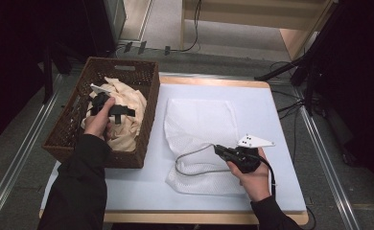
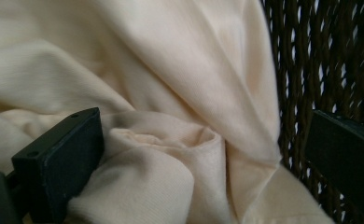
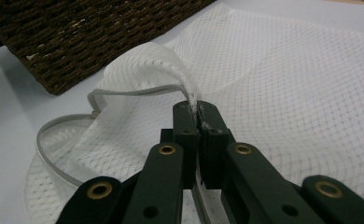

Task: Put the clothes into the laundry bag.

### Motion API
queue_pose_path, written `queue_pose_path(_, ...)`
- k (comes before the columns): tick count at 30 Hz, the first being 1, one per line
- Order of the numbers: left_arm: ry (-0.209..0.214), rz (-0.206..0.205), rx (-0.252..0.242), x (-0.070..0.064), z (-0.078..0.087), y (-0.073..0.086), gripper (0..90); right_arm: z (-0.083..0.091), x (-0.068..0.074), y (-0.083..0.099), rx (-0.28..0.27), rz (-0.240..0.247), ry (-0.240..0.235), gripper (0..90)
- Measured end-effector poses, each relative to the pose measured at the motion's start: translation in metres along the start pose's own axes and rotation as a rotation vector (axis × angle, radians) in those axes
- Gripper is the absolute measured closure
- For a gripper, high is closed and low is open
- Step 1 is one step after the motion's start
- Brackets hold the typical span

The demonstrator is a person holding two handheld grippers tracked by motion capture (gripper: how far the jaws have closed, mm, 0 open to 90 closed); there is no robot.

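Wicker forms the brown basket [image 1: 65, 127] at the table's left, with cream cloth [image 1: 127, 103] heaped inside. The left hand [image 1: 99, 122] reaches into it; the left gripper [image 2: 203, 154] has its jaws spread wide around a fold of that cloth. The white mesh bag [image 1: 199, 120] lies flat beside the basket, on the table's middle. The right gripper [image 3: 198, 112], pointing left, pinches the bag's corded rim [image 3: 124, 91], lifting it.

The table [image 1: 281, 143] (white-topped) carries a wicker basket [image 1: 146, 120] and mesh bag [image 1: 199, 124].

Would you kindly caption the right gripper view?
Right gripper shut on the mesh bag rim, beside the wicker basket.
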State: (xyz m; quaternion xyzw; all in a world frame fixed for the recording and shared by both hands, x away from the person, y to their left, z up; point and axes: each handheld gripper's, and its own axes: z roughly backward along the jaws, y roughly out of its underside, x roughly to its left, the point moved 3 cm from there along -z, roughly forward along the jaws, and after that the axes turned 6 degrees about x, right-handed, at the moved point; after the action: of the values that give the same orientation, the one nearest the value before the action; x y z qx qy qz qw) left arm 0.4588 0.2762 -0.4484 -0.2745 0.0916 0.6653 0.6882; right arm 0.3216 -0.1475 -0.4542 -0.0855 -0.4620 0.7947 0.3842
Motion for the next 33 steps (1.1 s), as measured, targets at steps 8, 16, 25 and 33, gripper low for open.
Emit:
queue_pose_path(8,-0.166,-0.095,0.099,-0.013,-0.014,0.0,5.8,-0.002,0.001,0.002,0.011,-0.003,0.0,87.8)
queue_pose_path(16,-0.404,-0.134,0.082,-0.01,0.001,0.002,67.7,-0.003,0.002,0.002,0.012,0.001,0.001,87.8)
queue_pose_path(25,-0.326,0.004,-0.113,0.01,0.032,-0.003,30.8,0.0,-0.002,0.004,0.009,-0.009,0.006,87.7)
queue_pose_path(33,-0.395,0.116,-0.079,0.024,0.029,-0.003,0.0,-0.002,-0.001,0.005,0.016,-0.008,0.003,87.8)
